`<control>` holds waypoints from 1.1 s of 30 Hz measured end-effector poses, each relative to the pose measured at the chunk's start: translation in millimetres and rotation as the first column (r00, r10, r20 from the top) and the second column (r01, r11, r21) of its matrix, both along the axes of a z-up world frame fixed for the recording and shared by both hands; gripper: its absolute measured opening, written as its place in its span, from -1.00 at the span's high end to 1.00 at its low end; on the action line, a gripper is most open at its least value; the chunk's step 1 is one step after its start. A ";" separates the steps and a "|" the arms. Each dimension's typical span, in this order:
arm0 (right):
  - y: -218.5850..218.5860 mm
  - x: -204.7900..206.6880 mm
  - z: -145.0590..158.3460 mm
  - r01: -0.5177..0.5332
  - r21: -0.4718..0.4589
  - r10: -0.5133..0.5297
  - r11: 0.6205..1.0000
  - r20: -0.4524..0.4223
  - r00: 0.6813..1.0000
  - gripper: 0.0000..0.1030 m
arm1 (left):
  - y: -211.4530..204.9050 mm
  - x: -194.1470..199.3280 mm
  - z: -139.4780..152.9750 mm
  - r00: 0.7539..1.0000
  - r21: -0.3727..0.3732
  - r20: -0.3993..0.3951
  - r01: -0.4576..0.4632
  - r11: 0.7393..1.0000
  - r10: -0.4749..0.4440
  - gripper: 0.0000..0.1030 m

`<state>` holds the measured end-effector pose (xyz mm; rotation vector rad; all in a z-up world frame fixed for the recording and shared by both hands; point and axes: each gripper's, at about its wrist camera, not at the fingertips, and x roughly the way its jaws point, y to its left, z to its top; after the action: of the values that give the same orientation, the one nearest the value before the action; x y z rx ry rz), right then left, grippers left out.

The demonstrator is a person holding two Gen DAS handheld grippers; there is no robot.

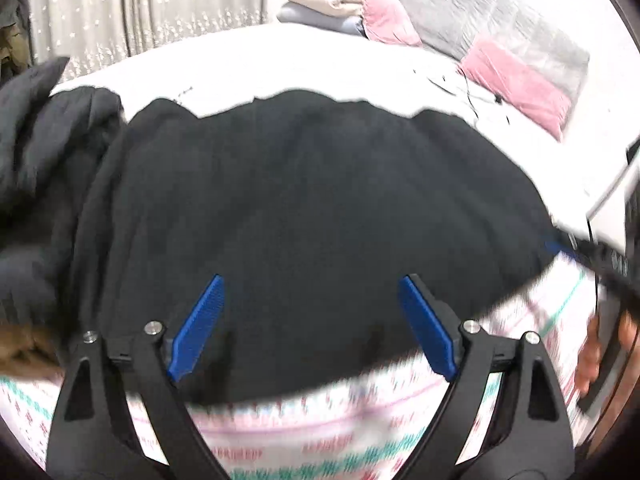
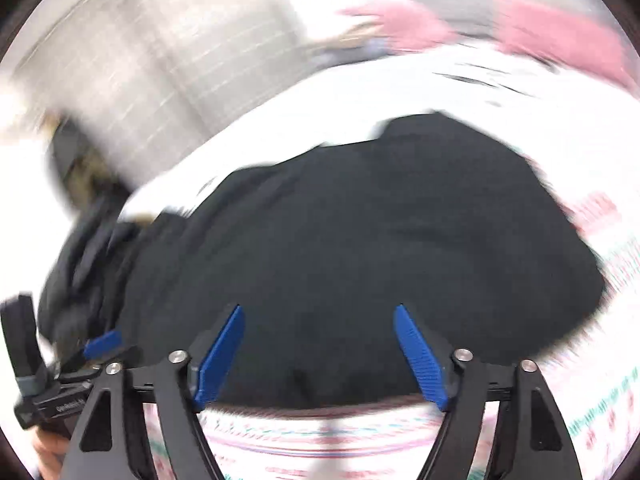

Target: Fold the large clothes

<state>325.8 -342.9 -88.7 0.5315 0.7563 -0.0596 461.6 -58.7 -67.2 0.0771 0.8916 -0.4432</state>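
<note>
A large black garment (image 1: pixel 304 200) lies spread flat on a bed, over a white blanket with pink and teal patterns (image 1: pixel 320 440). My left gripper (image 1: pixel 311 277) hovers over the garment's near edge, open, with nothing between its blue pads. My right gripper (image 2: pixel 318 307) is also open and empty above the near edge of the same garment (image 2: pixel 360 232). At the right edge of the left wrist view one of the right gripper's fingertips (image 1: pixel 558 246) shows, blurred. In the right wrist view one of the left gripper's pads (image 2: pixel 102 342) shows at the lower left.
A bundle of dark clothing (image 1: pixel 44 152) lies left of the garment. Pink pillows (image 1: pixel 520 80) and a grey cover (image 1: pixel 480 12) sit at the head of the bed, and thin cables (image 1: pixel 468 92) lie on the white sheet. A pale curtain (image 1: pixel 140 12) hangs behind. A hand (image 1: pixel 592 356) is at the right.
</note>
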 end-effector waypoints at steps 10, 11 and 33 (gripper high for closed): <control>-124.3 -66.8 -68.1 0.392 0.509 -0.335 0.766 -0.204 0.920 -0.55 | -77.2 129.3 -8.1 0.997 0.090 -0.073 -0.033 0.995 0.039 -0.74; -127.3 -68.2 -73.1 0.405 0.522 -0.345 0.750 -0.215 0.914 -0.55 | -82.2 140.9 -8.5 0.996 0.106 -0.072 -0.047 0.993 0.055 -0.74; -140.1 -64.5 -94.6 0.438 0.567 -0.378 0.698 -0.227 0.897 -0.55 | -41.2 153.7 -27.6 0.970 0.090 -0.148 -0.181 0.979 0.193 -0.86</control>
<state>261.3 -483.0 -183.3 1.3294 0.7294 -0.2663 615.3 -99.9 -94.8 0.0276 1.0599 -0.2413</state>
